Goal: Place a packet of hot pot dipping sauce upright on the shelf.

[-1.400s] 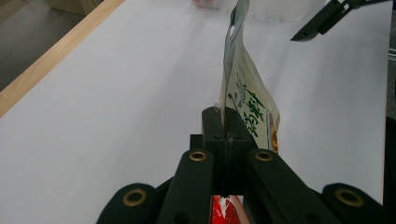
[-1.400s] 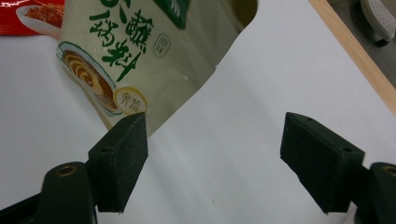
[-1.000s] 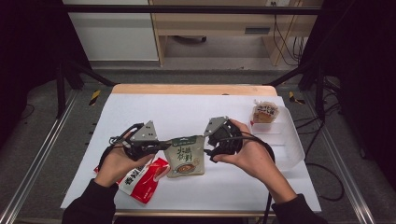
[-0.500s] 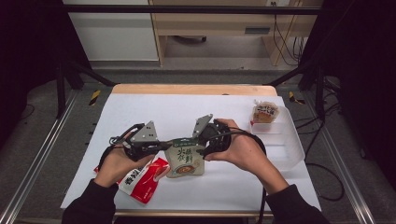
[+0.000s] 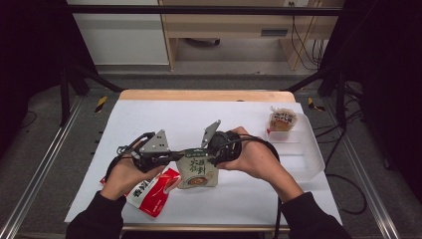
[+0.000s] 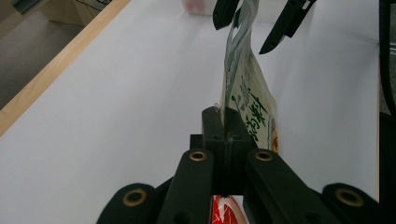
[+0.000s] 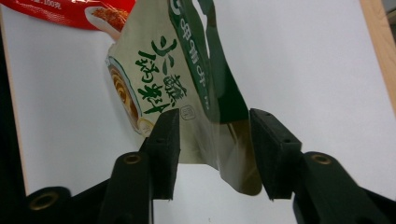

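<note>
— Where is the pale green and cream foil pouch with green lettering [image 5: 197, 171] right now?

— Held upright above the near middle of the white surface [image 5: 199, 119], strung between the two hands. The left tool [image 6: 224, 126] has its jaws pressed flat together on one top corner of the pouch; you can see the thin edge nipped between the black pads. The right tool [image 7: 212, 149] has just been closing, its jaws on either side of the other top corner, but gaps show at the pads, so I'd say it has not gripped yet.

— So which step is this?

— A second grip on the pouch, I judge, so both hands have it. The next move calls for the right jaws to finish closing squarely on the sealed edge, not on the loose, curled part below it.

— What is the pouch like?

— Flat, thin and glossy, a crinkly laminated film with a shiny silvery inside. It bends and twists easily, so a light pinch may slip.

— And around it?

— A red glossy sachet with white writing [image 5: 152, 194] lies flat just near-left of it, under the left hand. Well to the far right a clear plastic tray [image 5: 303, 159] with low, rigid walls sits on the surface, and a small clear-wrapped brown snack pack [image 5: 282, 120] stands at its far end.
</note>
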`<action>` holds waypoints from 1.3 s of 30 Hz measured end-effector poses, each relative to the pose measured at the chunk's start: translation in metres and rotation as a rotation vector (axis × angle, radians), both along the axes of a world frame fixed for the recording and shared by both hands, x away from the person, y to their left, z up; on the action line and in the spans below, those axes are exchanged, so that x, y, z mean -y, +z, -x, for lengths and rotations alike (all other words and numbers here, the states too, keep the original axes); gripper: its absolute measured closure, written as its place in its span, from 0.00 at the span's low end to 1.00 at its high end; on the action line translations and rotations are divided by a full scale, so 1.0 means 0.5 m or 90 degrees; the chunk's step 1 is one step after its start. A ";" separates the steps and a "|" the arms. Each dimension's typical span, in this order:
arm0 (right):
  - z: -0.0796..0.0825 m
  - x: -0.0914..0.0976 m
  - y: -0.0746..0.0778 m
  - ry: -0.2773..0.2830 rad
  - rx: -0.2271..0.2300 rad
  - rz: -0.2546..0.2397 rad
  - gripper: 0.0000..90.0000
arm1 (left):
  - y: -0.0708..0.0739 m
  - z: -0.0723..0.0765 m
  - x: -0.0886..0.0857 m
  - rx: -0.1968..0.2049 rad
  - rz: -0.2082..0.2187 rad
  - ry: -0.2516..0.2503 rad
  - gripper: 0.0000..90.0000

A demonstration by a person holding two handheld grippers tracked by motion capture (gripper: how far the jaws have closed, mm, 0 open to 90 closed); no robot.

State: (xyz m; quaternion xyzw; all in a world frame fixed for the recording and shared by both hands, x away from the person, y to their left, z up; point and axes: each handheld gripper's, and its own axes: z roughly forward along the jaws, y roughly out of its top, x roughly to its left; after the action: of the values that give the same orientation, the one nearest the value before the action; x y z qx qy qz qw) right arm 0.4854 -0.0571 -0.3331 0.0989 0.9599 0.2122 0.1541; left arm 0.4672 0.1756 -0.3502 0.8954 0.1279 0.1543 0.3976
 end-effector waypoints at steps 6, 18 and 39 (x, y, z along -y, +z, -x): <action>-0.003 -0.010 -0.001 0.016 -0.015 0.013 0.68 | 0.001 0.002 0.002 0.002 -0.001 -0.003 1.00; -0.013 -0.014 -0.004 0.026 -0.036 0.028 0.79 | 0.001 0.002 0.002 0.002 -0.003 -0.008 1.00; -0.020 -0.025 0.000 0.026 -0.064 0.022 1.00 | -0.002 -0.004 -0.008 -0.008 0.015 0.002 0.99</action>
State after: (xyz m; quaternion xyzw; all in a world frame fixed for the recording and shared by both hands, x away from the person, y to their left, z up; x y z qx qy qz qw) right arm 0.4955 -0.0445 -0.3333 0.0872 0.9717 0.1935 0.1034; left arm 0.4691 0.1797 -0.3512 0.8914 0.1335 0.1474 0.4072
